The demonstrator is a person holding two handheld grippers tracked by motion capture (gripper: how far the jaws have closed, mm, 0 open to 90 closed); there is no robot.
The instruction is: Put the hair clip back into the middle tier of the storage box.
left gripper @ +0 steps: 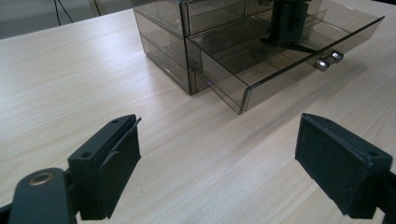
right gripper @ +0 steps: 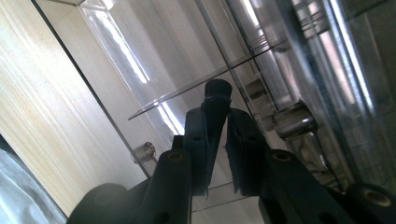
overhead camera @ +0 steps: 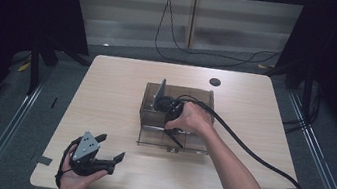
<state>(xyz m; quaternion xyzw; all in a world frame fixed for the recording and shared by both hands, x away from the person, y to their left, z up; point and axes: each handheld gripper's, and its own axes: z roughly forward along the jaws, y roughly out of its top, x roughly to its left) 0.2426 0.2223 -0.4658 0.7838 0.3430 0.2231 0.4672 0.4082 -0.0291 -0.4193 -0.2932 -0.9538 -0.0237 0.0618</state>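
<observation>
A smoky see-through drawer box [overhead camera: 155, 103] stands mid-table with one drawer [left gripper: 243, 60] pulled out toward me; two metal knobs [left gripper: 327, 60] sit on its front. My right gripper [overhead camera: 176, 140] reaches down into that drawer [right gripper: 140, 70], its jaws nearly together on a small black object [right gripper: 217, 88] that sticks out past the tips. In the left gripper view the right gripper [left gripper: 286, 41] stands upright inside the drawer. My left gripper [overhead camera: 111, 146] rests in a hand at the table's near left, open and empty [left gripper: 219, 140], pointing at the box.
The light wooden table [overhead camera: 116, 92] has a round black cable hole [overhead camera: 215, 82] at the back. A thick black cable [overhead camera: 249, 149] trails from the right gripper off the near right corner. Dark curtains hang on both sides.
</observation>
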